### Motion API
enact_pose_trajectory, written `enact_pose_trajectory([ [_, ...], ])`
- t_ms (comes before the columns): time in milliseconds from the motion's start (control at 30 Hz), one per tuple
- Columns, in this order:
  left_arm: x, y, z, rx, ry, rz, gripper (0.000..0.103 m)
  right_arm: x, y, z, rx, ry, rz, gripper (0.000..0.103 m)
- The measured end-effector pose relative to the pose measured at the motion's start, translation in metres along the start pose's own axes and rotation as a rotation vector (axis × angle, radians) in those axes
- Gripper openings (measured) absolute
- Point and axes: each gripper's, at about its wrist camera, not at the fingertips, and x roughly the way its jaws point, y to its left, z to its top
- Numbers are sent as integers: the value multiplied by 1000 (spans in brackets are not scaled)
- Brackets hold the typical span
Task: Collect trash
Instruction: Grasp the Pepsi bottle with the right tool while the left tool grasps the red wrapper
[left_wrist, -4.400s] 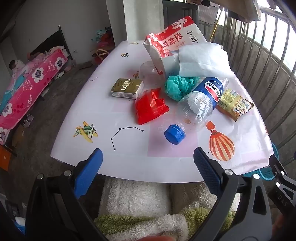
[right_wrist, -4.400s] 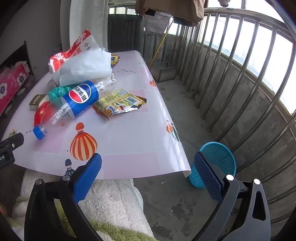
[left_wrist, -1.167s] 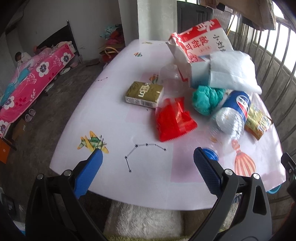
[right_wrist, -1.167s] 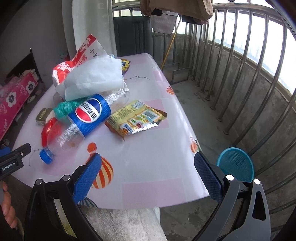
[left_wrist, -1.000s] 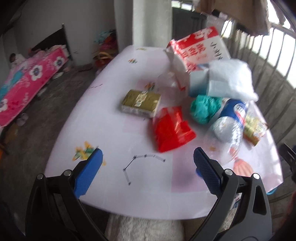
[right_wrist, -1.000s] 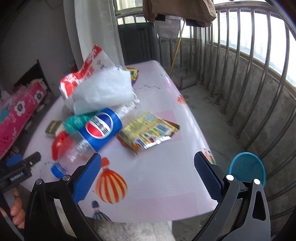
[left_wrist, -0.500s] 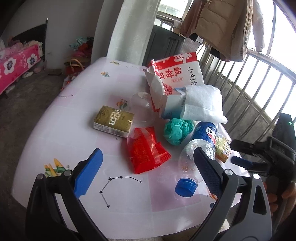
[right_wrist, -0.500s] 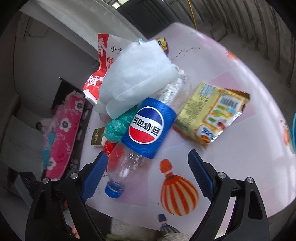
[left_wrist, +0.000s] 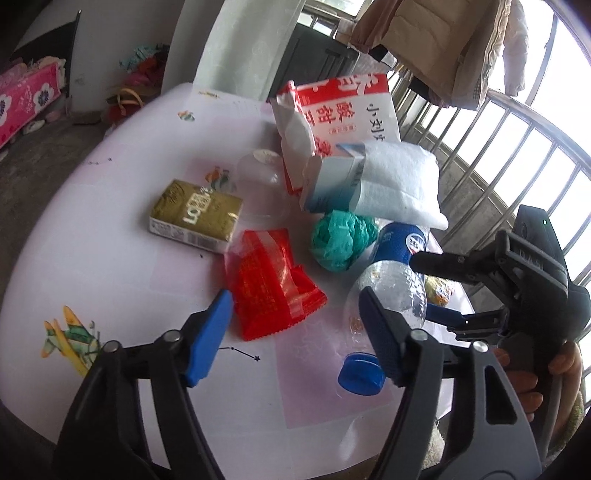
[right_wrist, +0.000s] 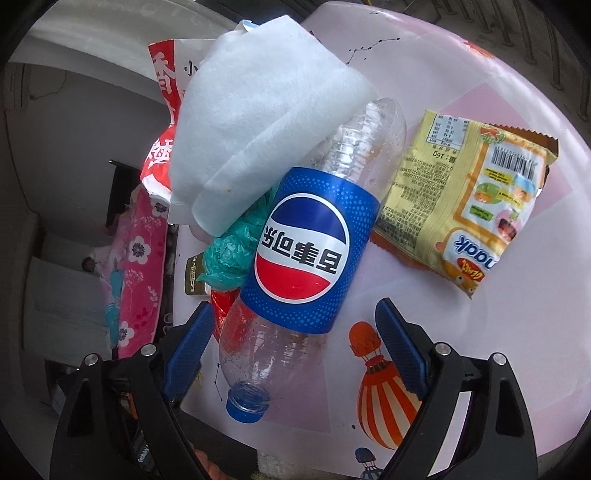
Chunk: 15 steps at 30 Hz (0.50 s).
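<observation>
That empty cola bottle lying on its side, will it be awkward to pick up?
Probably a little. The cola bottle looks empty and clear, so it is likely very light and may dent when squeezed. It is round and lies flat on the table, so a nudge could roll it. The white pad rests over its far end and may slide off as the bottle lifts.

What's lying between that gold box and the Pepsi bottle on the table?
In the left wrist view, a red snack packet and a crumpled teal bag lie between the gold box and the Pepsi bottle.
</observation>
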Motion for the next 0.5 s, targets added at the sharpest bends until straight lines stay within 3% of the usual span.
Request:
enact_pose_trajectory([
  [167,10,-3,-6,-8,43,-25,57,14,9,1,-1,17,-1,86],
  [233,12,-5,-9,-8,61,-39,53,20,12,2,5,32,0,81],
  [367,13,-12,-13,8,75,-63,53,35,16,-1,10,47,15,71],
  [500,11,-19,-18,12,88,-102,52,39,17,-4,6,43,7,69],
])
